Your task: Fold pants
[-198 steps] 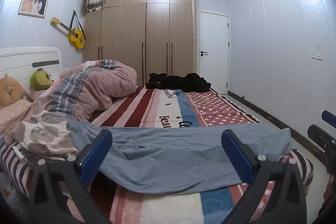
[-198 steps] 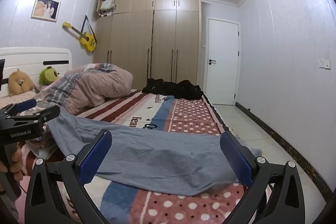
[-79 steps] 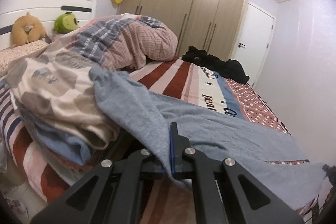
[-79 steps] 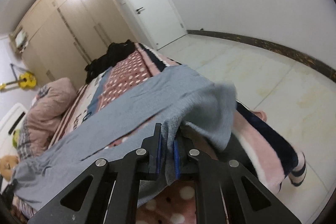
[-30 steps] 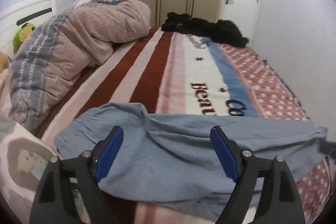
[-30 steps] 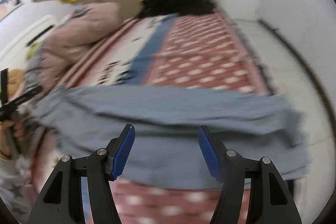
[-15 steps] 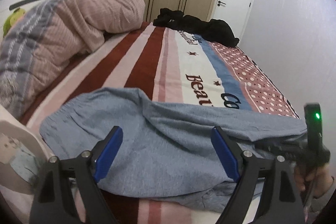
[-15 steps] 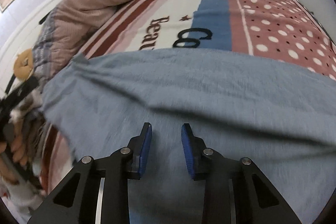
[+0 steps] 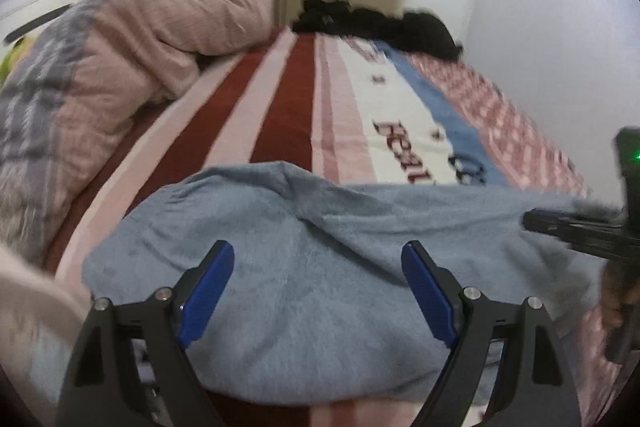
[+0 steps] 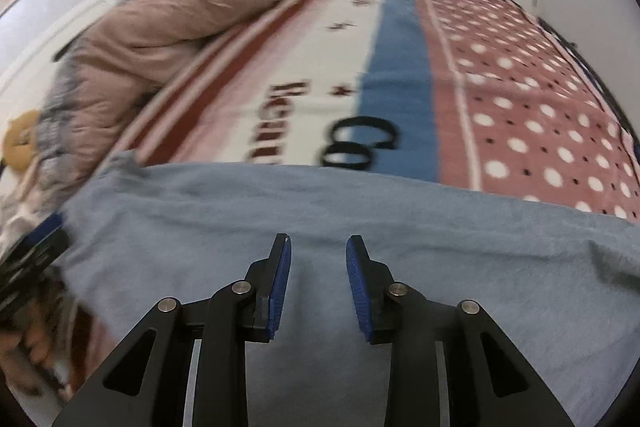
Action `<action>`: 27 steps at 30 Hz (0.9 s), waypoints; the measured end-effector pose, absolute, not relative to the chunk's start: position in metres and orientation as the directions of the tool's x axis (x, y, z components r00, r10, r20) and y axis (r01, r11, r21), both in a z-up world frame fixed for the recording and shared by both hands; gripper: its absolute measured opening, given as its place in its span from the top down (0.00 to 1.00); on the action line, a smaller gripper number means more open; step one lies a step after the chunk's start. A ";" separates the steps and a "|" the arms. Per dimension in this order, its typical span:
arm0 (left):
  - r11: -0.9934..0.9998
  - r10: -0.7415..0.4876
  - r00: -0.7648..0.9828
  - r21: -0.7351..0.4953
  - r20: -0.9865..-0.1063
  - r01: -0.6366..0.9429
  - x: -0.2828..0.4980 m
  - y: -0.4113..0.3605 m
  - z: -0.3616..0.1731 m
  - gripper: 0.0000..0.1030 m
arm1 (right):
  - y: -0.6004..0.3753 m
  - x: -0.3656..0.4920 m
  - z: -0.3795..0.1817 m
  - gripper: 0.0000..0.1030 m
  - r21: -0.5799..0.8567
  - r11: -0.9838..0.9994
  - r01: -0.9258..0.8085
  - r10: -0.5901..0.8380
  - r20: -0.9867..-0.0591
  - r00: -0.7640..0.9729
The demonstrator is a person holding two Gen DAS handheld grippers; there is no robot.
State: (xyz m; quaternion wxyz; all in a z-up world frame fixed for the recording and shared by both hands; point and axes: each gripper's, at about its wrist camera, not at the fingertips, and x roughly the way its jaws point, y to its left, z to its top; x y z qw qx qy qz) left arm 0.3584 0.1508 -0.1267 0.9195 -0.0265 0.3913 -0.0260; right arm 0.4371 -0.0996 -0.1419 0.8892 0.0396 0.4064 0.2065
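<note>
- While the bed (image 10: pixel 520 75) carries the grey pants (image 10: pixel 360 211) spread lengthwise near its front edge, we judge the folding barely begun.
- Our left gripper (image 9: pixel 318 291) hovers over them, jaws released wide, empty.
- Our right gripper (image 10: pixel 319 281) has its jaws narrowly parted, grasping nothing.

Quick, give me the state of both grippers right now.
Left gripper: open wide, holding nothing, over the grey pants.
Right gripper: open, narrow gap between the fingers, nothing clamped, over the pants.
</note>
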 end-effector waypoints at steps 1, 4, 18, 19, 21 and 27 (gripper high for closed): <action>0.997 -0.072 0.670 -0.067 -0.738 0.034 0.366 0.151 -0.133 0.19 | -0.098 0.431 -0.141 0.73 0.240 0.907 -0.346 0.408 -0.703 0.582; 0.993 -0.113 0.621 -0.107 -0.775 0.047 0.388 0.152 -0.150 0.19 | -0.121 0.414 -0.140 0.72 0.253 0.902 -0.350 0.421 -0.696 0.582; 0.989 -0.031 0.622 -0.113 -0.782 -0.093 0.466 0.133 -0.149 0.37 | -0.396 0.363 -0.134 0.61 0.201 0.971 0.133 0.044 -0.691 0.721; 0.993 -0.031 0.637 -0.098 -0.770 -0.070 0.460 0.127 -0.142 0.35 | -0.414 0.359 -0.134 0.51 0.183 0.969 0.165 0.007 -0.690 0.723; 0.998 -0.013 0.668 -0.048 -0.744 -0.034 0.447 0.113 -0.129 0.31 | -0.447 0.355 -0.138 0.39 0.156 0.968 0.196 -0.034 -0.693 0.720; 0.997 -0.069 0.701 -0.061 -0.710 0.036 0.407 0.085 -0.101 0.26 | -0.478 0.370 -0.158 0.29 0.095 0.989 0.109 -0.005 -0.728 0.685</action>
